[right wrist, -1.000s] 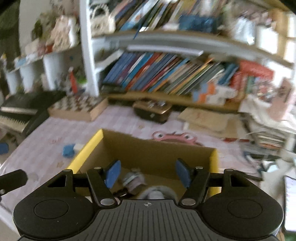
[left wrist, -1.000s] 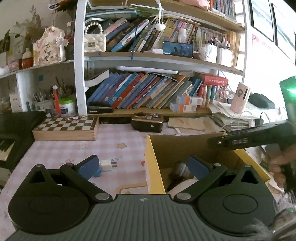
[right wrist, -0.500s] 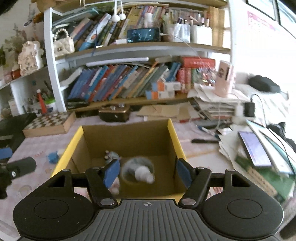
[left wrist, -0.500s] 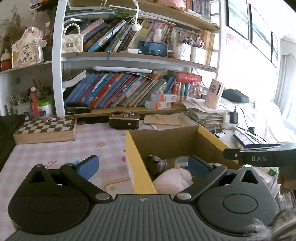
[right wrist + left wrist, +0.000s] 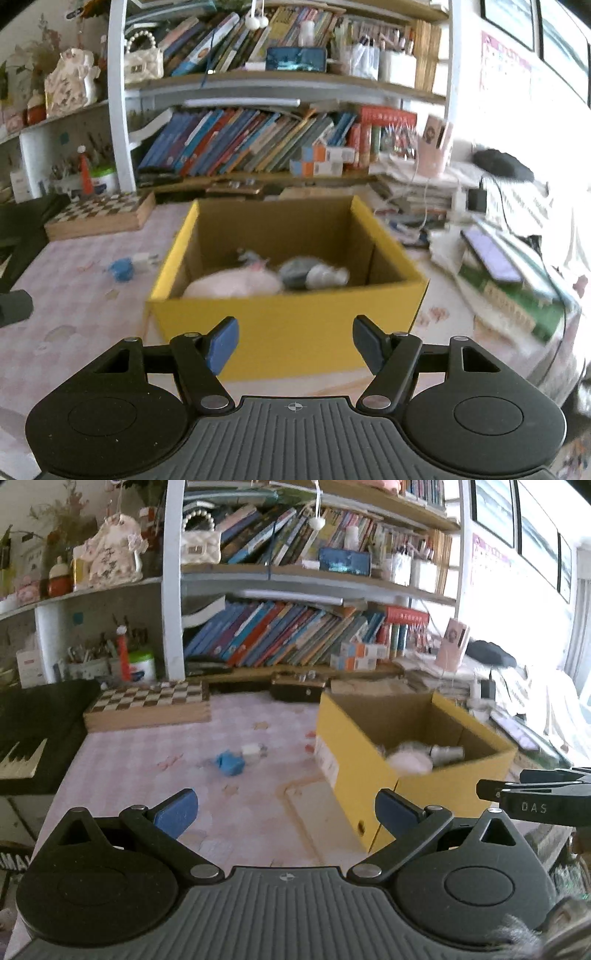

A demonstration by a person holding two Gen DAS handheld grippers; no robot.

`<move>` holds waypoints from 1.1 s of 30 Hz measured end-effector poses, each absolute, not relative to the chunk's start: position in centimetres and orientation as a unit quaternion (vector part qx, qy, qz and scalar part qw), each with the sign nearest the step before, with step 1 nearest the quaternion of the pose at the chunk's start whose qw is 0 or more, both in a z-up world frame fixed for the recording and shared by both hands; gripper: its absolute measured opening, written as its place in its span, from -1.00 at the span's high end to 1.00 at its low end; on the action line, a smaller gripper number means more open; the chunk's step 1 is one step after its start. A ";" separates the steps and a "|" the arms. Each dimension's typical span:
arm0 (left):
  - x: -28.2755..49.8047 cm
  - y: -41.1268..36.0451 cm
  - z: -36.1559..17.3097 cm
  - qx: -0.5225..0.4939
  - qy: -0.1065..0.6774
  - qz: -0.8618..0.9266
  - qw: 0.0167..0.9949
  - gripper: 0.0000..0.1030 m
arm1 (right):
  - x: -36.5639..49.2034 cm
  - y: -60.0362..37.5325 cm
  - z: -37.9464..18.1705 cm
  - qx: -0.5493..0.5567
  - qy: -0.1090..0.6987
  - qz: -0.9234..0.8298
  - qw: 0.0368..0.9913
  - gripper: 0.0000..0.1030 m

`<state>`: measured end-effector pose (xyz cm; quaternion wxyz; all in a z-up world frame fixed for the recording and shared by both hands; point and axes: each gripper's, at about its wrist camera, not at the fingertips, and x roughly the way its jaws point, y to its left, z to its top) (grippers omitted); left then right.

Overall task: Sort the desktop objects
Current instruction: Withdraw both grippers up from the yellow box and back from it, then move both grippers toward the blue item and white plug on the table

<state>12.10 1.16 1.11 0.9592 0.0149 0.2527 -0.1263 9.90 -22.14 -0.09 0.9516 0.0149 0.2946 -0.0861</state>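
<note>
A yellow cardboard box [image 5: 373, 760] [image 5: 280, 328] stands on the pink checked desk. Inside it lie a pink plush toy [image 5: 236, 282] [image 5: 408, 762] and a grey and white object [image 5: 314, 275]. A small blue object [image 5: 231, 762] [image 5: 121, 269] and a small white block [image 5: 253, 750] [image 5: 146, 259] lie on the desk left of the box. My left gripper [image 5: 286, 808] is open and empty, above the desk at the box's near left corner. My right gripper [image 5: 295, 345] is open and empty, in front of the box's near wall.
A wooden chessboard box [image 5: 147, 705] sits at the back left, a black keyboard [image 5: 33, 734] at the left edge. A dark case [image 5: 299, 688] lies behind the box under bookshelves. Papers, books and a phone [image 5: 491, 254] are piled on the right.
Both grippers have pulled back and away from the box. The left view has swung left, so the blue object and white block show again. The grey object now lies in the box.
</note>
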 end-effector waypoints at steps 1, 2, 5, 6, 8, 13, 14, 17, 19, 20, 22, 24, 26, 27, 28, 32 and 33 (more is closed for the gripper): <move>11.8 1.6 0.9 0.018 0.258 -0.127 0.958 -1.00 | 9.4 -21.6 -0.3 0.020 0.297 -0.088 0.950 -0.36; 11.4 2.0 0.6 0.022 0.263 -0.129 0.956 -1.00 | 8.9 -20.9 -0.6 0.026 0.302 -0.090 0.949 -0.36; 10.6 3.3 -0.1 0.032 0.276 -0.133 0.951 -1.00 | 7.3 -19.2 -1.5 0.037 0.315 -0.093 0.944 -0.36; 10.3 3.7 -0.4 0.035 0.279 -0.134 0.950 -1.00 | 6.9 -18.7 -1.9 0.039 0.320 -0.093 0.942 -0.36; 9.8 4.4 -0.9 0.042 0.285 -0.132 0.948 -1.00 | 6.2 -17.7 -2.5 0.041 0.330 -0.090 0.939 -0.36; 8.7 5.7 -2.0 0.060 0.301 -0.122 0.944 -1.00 | 4.8 -15.1 -3.8 0.040 0.359 -0.070 0.930 -0.36; 8.5 5.9 -2.1 0.062 0.305 -0.120 0.943 -1.00 | 4.6 -14.6 -3.9 0.038 0.363 -0.065 0.929 -0.36; 8.1 6.7 -2.4 0.063 0.310 -0.114 0.942 -1.00 | 4.4 -13.4 -4.0 0.026 0.362 -0.053 0.930 -0.36; 7.8 7.1 -2.4 0.062 0.309 -0.111 0.943 -1.00 | 4.5 -12.9 -3.9 0.013 0.357 -0.049 0.933 -0.36; 7.7 7.3 -2.3 0.060 0.307 -0.110 0.944 -1.00 | 4.6 -12.6 -3.9 0.005 0.353 -0.047 0.934 -0.36; 7.6 7.7 -2.2 0.058 0.304 -0.107 0.945 -1.00 | 4.8 -12.2 -3.8 -0.003 0.348 -0.044 0.936 -0.36; 7.5 8.0 -2.2 0.055 0.304 -0.104 0.946 -1.00 | 4.8 -11.7 -3.6 -0.004 0.345 -0.039 0.938 -0.36; 7.5 8.4 -2.1 0.052 0.303 -0.100 0.946 -1.00 | 4.8 -11.2 -3.5 -0.005 0.344 -0.034 0.938 -0.36; 7.5 8.6 -2.1 0.050 0.303 -0.099 0.946 -1.00 | 4.9 -11.0 -3.5 -0.005 0.345 -0.031 0.938 -0.36; 7.5 8.6 -2.1 0.049 0.303 -0.098 0.947 -1.00 | 4.9 -10.7 -3.5 -0.006 0.346 -0.028 0.938 -0.36; 7.6 9.0 -2.0 0.044 0.301 -0.096 0.948 -1.00 | 5.0 -10.1 -3.4 -0.011 0.345 -0.017 0.938 -0.36; 7.6 9.0 -2.0 0.044 0.301 -0.097 0.948 -1.00 | 5.0 -9.9 -3.4 -0.012 0.345 -0.015 0.938 -0.36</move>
